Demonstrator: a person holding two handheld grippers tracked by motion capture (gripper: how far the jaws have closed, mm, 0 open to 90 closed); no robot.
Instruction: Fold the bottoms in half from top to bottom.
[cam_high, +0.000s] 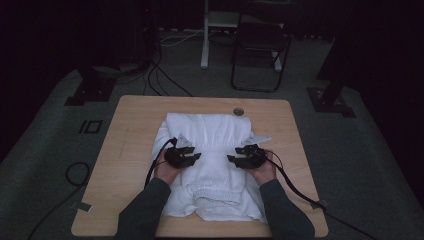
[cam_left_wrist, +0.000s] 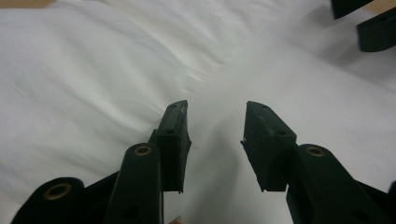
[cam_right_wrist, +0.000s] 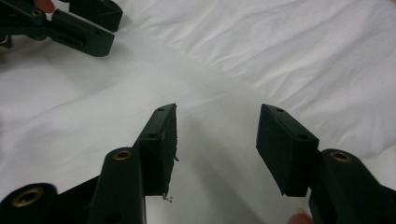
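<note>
Both black two-jaw grippers hover over a folded white cloth garment (cam_high: 210, 160) that lies in the middle of the light wooden table (cam_high: 125, 145). Left gripper (cam_left_wrist: 217, 140) has its jaws apart with nothing between them, only white fabric beneath. Right gripper (cam_right_wrist: 217, 140) likewise stands released, jaws spread and empty. Seen from above, they face each other across the garment's gathered middle.

No readable text, label or sign anywhere
</note>
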